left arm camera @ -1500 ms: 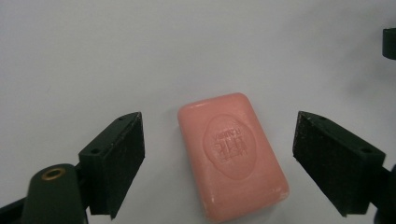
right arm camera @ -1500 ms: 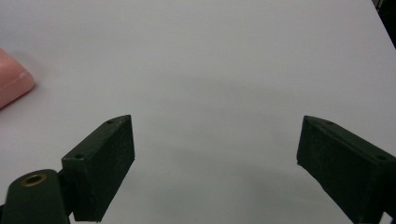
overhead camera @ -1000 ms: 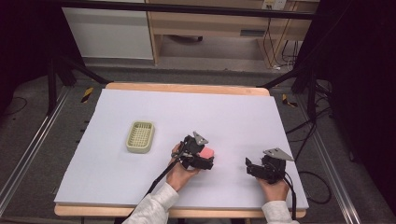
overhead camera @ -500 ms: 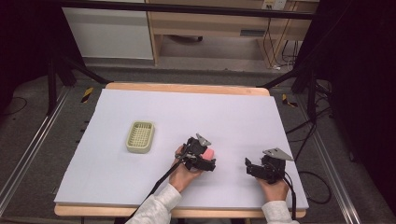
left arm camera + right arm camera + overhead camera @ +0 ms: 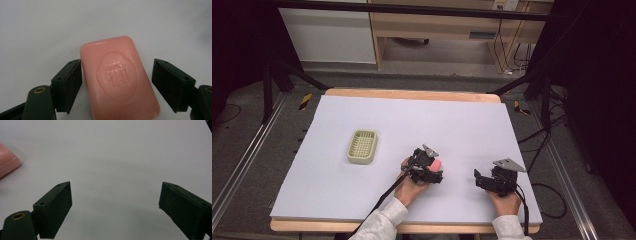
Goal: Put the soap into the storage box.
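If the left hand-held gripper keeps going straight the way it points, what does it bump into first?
The pink soap bar. It lies on the white table right between the open jaws of the left hand-held gripper, with one jaw at its edge and a gap on the other side. Beyond the soap, the way looks free.

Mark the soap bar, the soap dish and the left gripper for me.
soap bar [image 5: 117, 80]: left gripper view, on its embossed top face.
soap dish [image 5: 362, 146]: high view, on its slatted middle.
left gripper [image 5: 117, 86]: left gripper view, midway between its open jaws.

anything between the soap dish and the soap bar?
No. In the high view, only bare white table separates the green soap dish from the pink soap bar.
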Motion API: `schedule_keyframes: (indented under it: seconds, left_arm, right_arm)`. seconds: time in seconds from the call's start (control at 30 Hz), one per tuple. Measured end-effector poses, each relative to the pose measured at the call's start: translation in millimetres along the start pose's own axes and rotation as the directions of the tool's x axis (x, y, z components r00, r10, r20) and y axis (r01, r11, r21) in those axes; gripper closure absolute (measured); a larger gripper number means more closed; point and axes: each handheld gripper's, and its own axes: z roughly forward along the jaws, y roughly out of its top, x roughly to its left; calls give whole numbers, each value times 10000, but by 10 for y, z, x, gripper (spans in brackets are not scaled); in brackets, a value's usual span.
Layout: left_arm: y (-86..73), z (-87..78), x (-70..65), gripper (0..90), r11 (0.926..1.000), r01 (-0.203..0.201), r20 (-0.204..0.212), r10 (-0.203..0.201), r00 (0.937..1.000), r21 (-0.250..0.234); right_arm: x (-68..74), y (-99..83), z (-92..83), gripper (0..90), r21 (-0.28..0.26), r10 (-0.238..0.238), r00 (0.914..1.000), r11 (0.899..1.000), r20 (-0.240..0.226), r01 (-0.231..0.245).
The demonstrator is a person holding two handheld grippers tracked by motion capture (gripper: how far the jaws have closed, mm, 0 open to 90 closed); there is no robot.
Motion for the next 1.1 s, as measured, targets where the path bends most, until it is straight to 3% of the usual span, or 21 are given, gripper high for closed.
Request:
schedule_keyframes:
  seconds: [0.43,0.77,1.1]
  left_arm:
    - [-9,51,28,276,9985,508,143,-511,9986,195]
    - [-3,60,-1,325,9987,460,-80,-458,9989,231]
    - [34,69,-22,351,9970,529,-336,-511,9981,559]
  right_arm:
    - [-1,1,3,116,6,7,10000,10000,24,-7]
    - [6,1,5,120,50,25,10000,10000,-16,-25]
    - [8,2,4,121,56,37,10000,10000,-13,-37]
